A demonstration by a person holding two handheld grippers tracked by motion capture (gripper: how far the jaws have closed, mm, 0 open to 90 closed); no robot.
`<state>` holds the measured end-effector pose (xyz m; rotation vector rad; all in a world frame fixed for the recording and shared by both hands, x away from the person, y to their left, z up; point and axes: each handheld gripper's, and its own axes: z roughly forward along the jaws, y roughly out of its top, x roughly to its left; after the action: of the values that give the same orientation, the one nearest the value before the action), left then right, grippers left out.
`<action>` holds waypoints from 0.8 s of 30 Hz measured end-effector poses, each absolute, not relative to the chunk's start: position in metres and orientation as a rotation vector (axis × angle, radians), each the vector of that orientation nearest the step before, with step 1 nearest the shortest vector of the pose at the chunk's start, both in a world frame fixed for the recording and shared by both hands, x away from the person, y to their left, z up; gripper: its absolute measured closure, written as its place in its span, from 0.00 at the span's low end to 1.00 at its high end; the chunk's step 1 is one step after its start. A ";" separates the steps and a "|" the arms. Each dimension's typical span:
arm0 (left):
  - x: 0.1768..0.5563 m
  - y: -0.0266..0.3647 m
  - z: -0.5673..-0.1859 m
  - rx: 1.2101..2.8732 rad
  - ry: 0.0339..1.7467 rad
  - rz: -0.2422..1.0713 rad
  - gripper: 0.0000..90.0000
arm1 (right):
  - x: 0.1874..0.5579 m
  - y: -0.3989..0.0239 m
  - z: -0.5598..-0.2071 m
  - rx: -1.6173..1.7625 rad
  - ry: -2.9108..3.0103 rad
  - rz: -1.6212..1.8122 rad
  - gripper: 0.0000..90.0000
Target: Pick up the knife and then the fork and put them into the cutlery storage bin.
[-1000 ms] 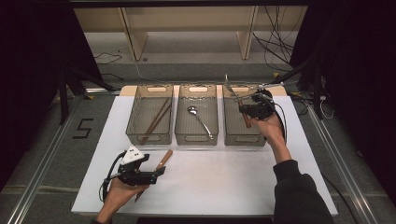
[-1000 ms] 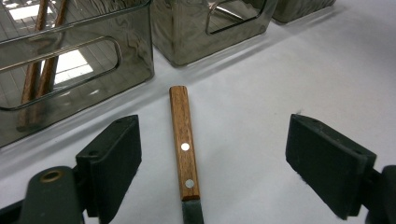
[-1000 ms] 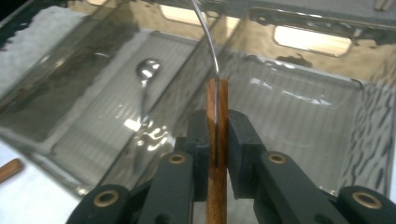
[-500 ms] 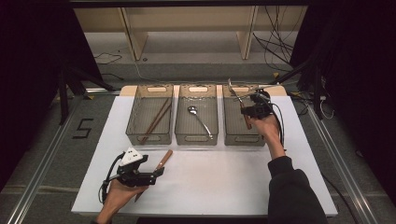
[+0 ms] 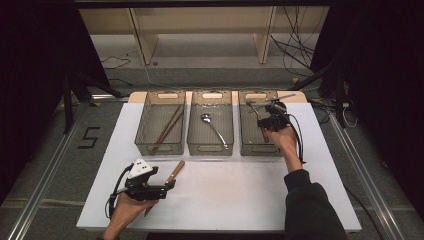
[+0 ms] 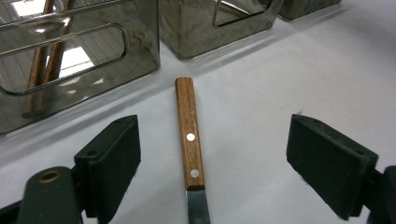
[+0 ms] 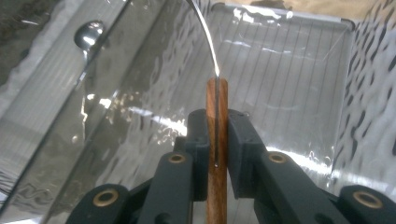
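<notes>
A wooden-handled knife (image 6: 189,135) lies on the white table (image 5: 225,195) with its handle (image 5: 176,170) pointing toward the bins. My left gripper (image 5: 170,186) rests low over it, jaws open wide on either side of the handle (image 6: 215,163), pads not touching it. My right gripper (image 5: 265,120) hovers in the right bin (image 5: 260,150), shut (image 7: 217,121) on the wooden handle of a utensil (image 7: 217,100). Its thin metal stem curves up and away over the bin floor.
Three smoked clear bins stand in a row at the back of the table. Chopsticks (image 5: 167,127) lie in the left bin (image 5: 141,125), a spoon (image 5: 212,127) in the middle bin (image 5: 212,150). Bare white table lies in front of the bins.
My right gripper has sunk a little into the right bin with the utensil still in it. The left gripper and the knife have stayed put.
</notes>
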<state>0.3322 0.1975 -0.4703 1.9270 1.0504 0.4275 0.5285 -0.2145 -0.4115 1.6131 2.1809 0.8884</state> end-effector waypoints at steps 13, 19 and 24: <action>0.333 0.198 -0.472 1.937 1.054 0.426 0.19 | 0.521 -0.209 -0.407 1.535 2.203 0.908 0.52; 0.333 0.198 -0.472 1.939 1.060 0.422 0.19 | 0.502 -0.202 -0.401 1.411 2.230 1.007 0.44; 0.334 0.199 -0.471 1.949 1.062 0.421 0.19 | 0.481 -0.195 -0.399 1.307 2.271 1.107 0.40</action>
<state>0.3338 0.1988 -0.4713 1.9485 1.0621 0.4206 0.4805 -0.1953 -0.3993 1.3067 2.2706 1.1066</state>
